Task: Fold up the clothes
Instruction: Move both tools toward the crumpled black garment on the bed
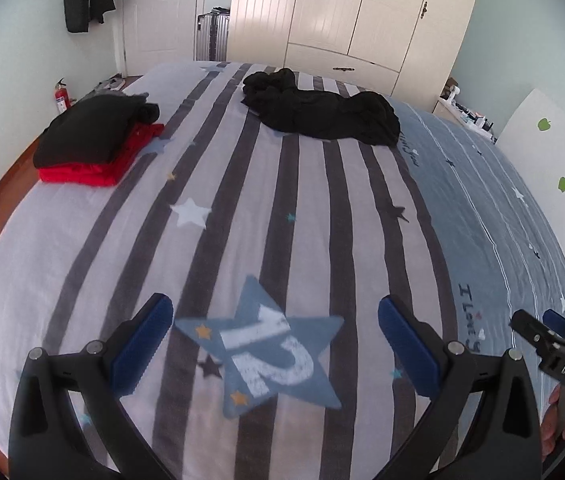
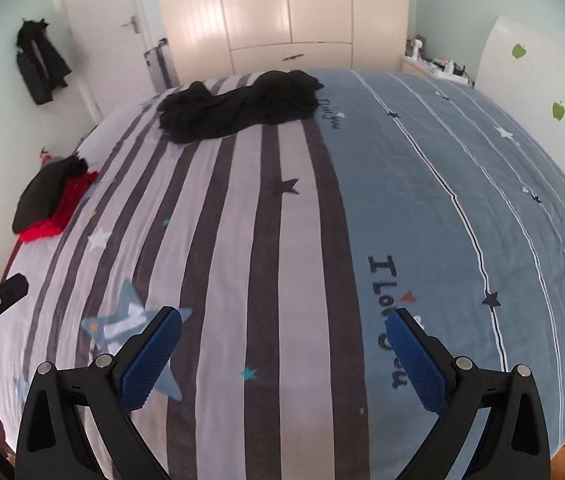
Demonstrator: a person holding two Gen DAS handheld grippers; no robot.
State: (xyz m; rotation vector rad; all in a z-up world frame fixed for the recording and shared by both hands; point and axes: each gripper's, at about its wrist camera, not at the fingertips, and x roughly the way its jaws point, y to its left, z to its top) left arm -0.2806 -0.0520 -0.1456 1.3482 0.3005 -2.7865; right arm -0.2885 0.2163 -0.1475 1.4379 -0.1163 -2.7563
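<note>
The red clothes (image 1: pixel 94 166) lie mostly hidden under the folded black garment (image 1: pixel 86 132) — only edges show. The right gripper (image 1: pixel 554 338) is cut off by the frame's edge; small items on the far shelf (image 1: pixel 468 114) are too tiny to identify.

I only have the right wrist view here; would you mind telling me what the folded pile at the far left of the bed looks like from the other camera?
Observer: The left wrist view shows the folded pile clearly: a black garment stacked on a red one, near the bed's left edge.
Operator: Thank you. Is anything on the floor beyond it?
Observer: A red fire extinguisher stands against the wall behind the pile.
Operator: And the left gripper?
Observer: The left gripper is open and empty, above a large blue star printed with 13. The crumpled black garment lies untouched at the far end.
</note>
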